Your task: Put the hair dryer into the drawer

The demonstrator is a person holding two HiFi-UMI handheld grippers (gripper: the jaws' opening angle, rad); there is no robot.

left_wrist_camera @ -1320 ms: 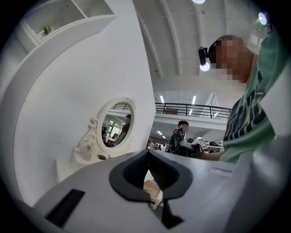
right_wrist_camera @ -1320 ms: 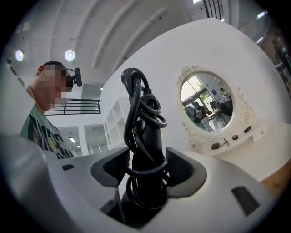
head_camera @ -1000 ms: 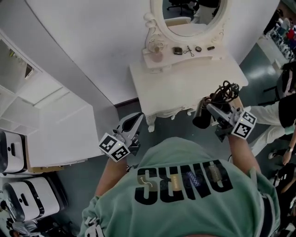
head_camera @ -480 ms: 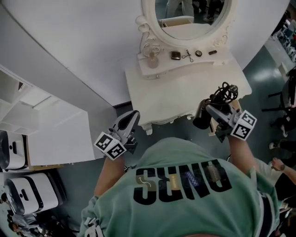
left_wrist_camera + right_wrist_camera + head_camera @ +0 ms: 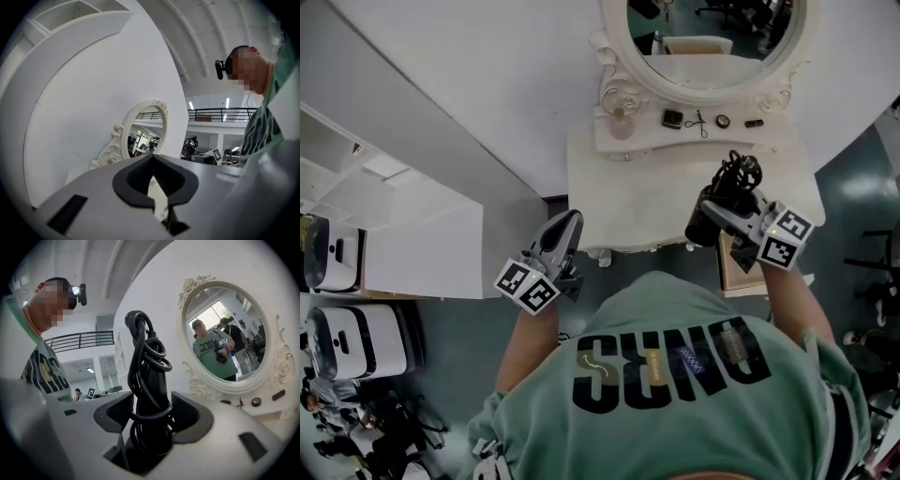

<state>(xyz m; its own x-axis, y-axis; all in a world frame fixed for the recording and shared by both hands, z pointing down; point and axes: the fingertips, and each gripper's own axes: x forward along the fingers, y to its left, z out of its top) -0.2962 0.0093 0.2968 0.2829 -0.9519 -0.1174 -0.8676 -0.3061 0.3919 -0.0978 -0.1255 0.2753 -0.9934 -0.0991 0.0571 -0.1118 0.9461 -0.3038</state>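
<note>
A black hair dryer [image 5: 705, 225] with its cord [image 5: 737, 172] wound round the handle sits in my right gripper [image 5: 724, 201], which is shut on it above the right front edge of the white dressing table [image 5: 642, 197]. In the right gripper view the dryer's handle [image 5: 150, 394] stands upright between the two pads. My left gripper [image 5: 570, 223] hovers at the table's left front corner, shut with nothing in it; its pads [image 5: 140, 171] meet at the tip. A wood-coloured open drawer [image 5: 733, 267] shows just below the right gripper.
An oval mirror [image 5: 712, 37] in a carved frame backs the table. Its small shelf carries a bottle [image 5: 622, 120], scissors [image 5: 699, 122] and small items. White shelving [image 5: 403, 234] stands to the left, with white devices [image 5: 347, 342] on the floor beside it.
Both grippers have moved closer to the dressing table. The right one, still shut on the dryer, now hangs over the table's right front edge; the left one is nearer the left corner.
</note>
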